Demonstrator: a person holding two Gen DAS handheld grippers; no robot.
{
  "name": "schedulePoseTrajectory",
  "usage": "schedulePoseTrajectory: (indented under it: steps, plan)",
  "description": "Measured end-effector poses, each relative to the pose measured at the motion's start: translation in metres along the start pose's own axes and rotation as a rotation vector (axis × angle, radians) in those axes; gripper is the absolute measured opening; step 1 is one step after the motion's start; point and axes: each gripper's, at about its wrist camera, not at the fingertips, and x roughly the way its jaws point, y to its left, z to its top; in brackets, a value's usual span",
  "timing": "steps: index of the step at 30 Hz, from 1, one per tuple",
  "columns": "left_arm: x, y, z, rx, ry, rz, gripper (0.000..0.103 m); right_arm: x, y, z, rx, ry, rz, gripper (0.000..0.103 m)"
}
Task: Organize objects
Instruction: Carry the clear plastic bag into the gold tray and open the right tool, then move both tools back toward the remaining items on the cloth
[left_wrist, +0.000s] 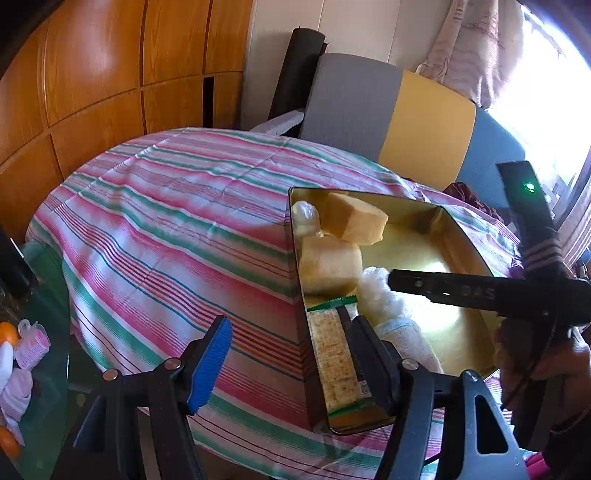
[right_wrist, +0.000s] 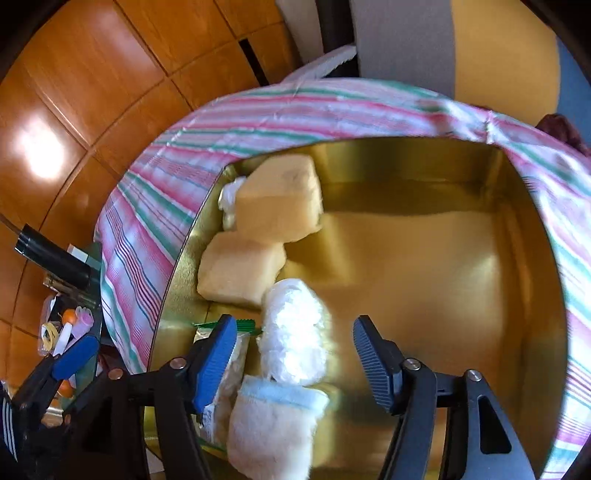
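Note:
A gold metal tin (left_wrist: 465, 240) (right_wrist: 424, 258) stands on the striped tablecloth. Along its left side lie two yellow sponges (left_wrist: 354, 218) (right_wrist: 277, 206), a second one below (left_wrist: 328, 266) (right_wrist: 240, 269), a white fluffy cloth (left_wrist: 384, 299) (right_wrist: 291, 332), a folded cream towel (right_wrist: 273, 424) and a cracker packet (left_wrist: 332, 358). My left gripper (left_wrist: 291, 365) is open, straddling the tin's left wall near the packet. My right gripper (right_wrist: 295, 362) is open above the white cloth inside the tin; it shows in the left wrist view (left_wrist: 443, 288).
The round table (left_wrist: 166, 221) carries a pink, green and white striped cloth. A grey and yellow chair (left_wrist: 388, 110) stands behind it. A glass side table at the left (left_wrist: 22, 350) (right_wrist: 70, 332) holds small items, pink rollers and orange things. Wooden panels behind.

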Motion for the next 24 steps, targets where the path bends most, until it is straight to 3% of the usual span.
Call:
schedulePoseTrajectory:
  steps: [15, 24]
  plan:
    - [-0.015, -0.026, -0.001, 0.075, -0.025, -0.017, 0.068, -0.082, -0.028, -0.033, -0.024, -0.136, -0.088, 0.073]
    - [-0.018, -0.049, -0.004, 0.13, -0.019, -0.043, 0.068, -0.129, -0.071, -0.052, 0.02, -0.204, -0.166, 0.078]
